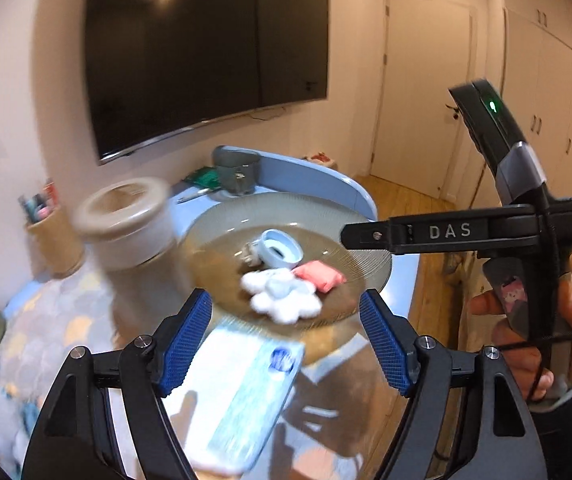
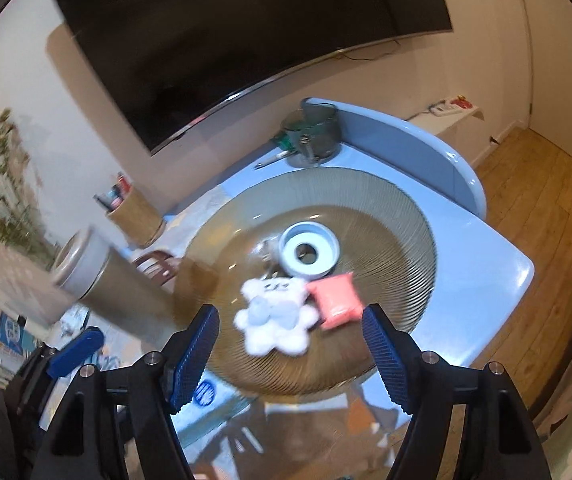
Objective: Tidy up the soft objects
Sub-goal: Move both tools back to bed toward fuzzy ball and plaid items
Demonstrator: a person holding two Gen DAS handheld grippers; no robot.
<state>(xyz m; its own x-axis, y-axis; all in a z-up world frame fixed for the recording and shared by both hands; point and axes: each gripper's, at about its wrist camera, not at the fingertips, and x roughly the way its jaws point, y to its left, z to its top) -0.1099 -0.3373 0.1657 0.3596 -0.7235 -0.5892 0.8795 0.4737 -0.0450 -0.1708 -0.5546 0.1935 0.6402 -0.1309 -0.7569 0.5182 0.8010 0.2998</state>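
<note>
A white fluffy plush toy point(image 1: 283, 296) point(image 2: 275, 320) lies in a ribbed glass plate point(image 1: 221, 224) point(image 2: 386, 208) on a blue table. A pink soft pouch point(image 1: 320, 276) point(image 2: 336, 294) touches its right side. A light blue ring-shaped object point(image 1: 279, 249) point(image 2: 308, 249) sits just behind them. My left gripper point(image 1: 286, 332) is open and empty, just short of the plush. My right gripper point(image 2: 290, 340) is open and empty, framing the plush. The right gripper's body point(image 1: 462, 232) shows in the left wrist view, held by a hand at the right.
A tissue pack point(image 1: 241, 396) lies in front of the plate. A beige round jar point(image 1: 125, 220) point(image 2: 97, 280) and a woven pen holder point(image 1: 53, 236) point(image 2: 135, 216) stand left. A grey glass cup point(image 1: 237, 170) point(image 2: 314, 134) stands behind. A TV point(image 1: 205, 52) hangs on the wall.
</note>
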